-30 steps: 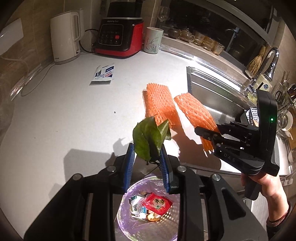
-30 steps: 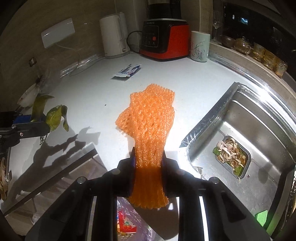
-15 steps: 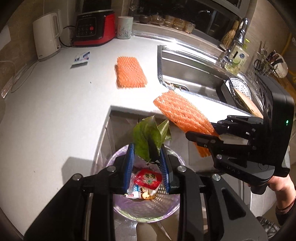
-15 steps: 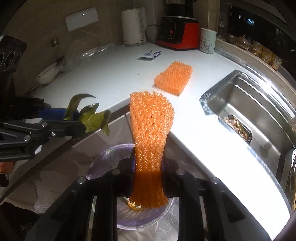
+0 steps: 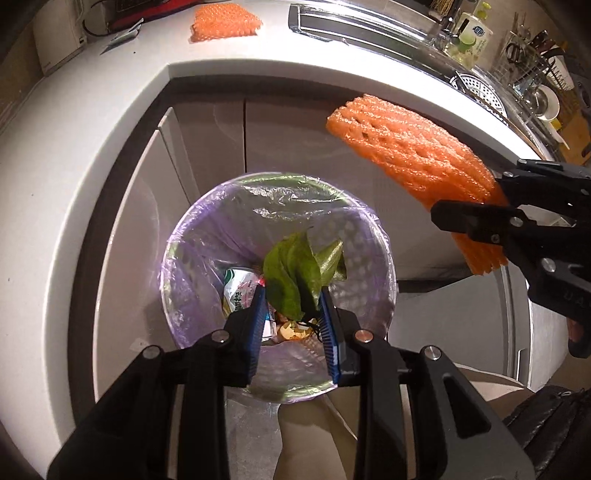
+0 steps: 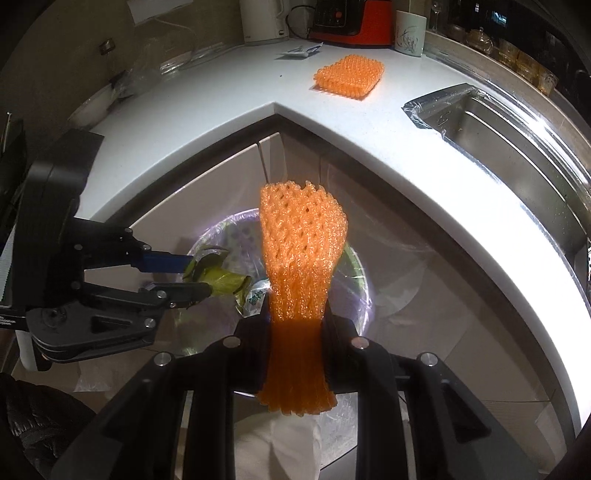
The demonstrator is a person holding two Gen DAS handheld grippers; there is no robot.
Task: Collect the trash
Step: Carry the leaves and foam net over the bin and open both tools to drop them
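Two tongs over one lined bin.

1. Left tongs (image 5: 291, 295): blue-padded, pointing steeply down into the bin mouth. Jaws have just been opening a little; green leaves (image 5: 299, 273) sit between the pads, and whether the pads grip them I cannot tell. Seen from the right wrist, these tongs (image 6: 201, 275) reach in from the left with the leaves (image 6: 218, 277) at their tips.

2. Right tongs (image 6: 297, 325): clenched on an orange foam net (image 6: 303, 254), which stands up beyond the fingertips and hangs out behind them. From the left wrist the same net (image 5: 413, 162) lies up and right of the left tongs, beside the bin rim, not above its opening.

3. Trash bin (image 5: 192, 236): round, lined with a clear purple bag, directly below the left tongs. Wrappers (image 5: 238, 291) and scraps lie inside.

4. Second orange foam net (image 6: 349, 75): flat on the white worktop (image 6: 221, 99), well beyond both tongs.

5. Small packet (image 6: 299, 51): on the worktop, farther back, near a kettle (image 6: 264, 20).

6. Sink (image 6: 509, 129): far right of the right tongs.
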